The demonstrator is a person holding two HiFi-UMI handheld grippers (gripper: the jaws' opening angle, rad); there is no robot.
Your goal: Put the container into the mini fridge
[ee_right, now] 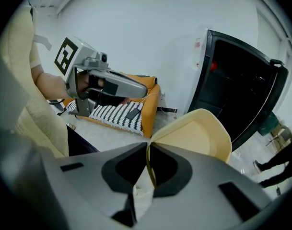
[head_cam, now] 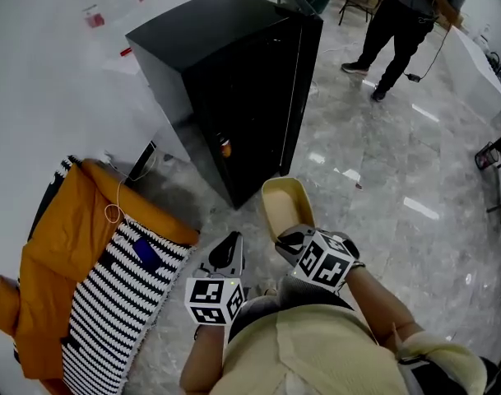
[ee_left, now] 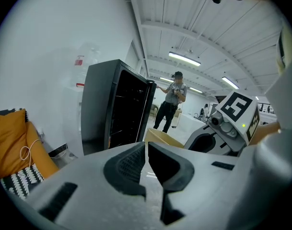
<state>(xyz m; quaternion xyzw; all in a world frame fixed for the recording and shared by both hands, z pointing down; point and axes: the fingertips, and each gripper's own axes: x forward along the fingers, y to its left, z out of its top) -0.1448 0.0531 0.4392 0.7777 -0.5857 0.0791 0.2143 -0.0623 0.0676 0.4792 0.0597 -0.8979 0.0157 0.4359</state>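
Container (head_cam: 285, 206), smooth pale-yellow plastic, hanging pinched by its rim in right tongs (head_cam: 293, 237) before boxy black mini fridge (head_cam: 225, 72); left tongs (head_cam: 228, 252) clenching shut

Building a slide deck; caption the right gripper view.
Right gripper shut on the cream container rim, open black mini fridge ahead.

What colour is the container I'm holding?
Pale yellow; the container shows best in the right gripper view.

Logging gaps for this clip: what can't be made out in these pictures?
- Fridge inside: too dark in every view to tell what it holds.
- Wall label: head view, too small to read.
- Person behind: head view, cut off by the top edge.
- Blue item on striped cloth: head view, too small to identify.
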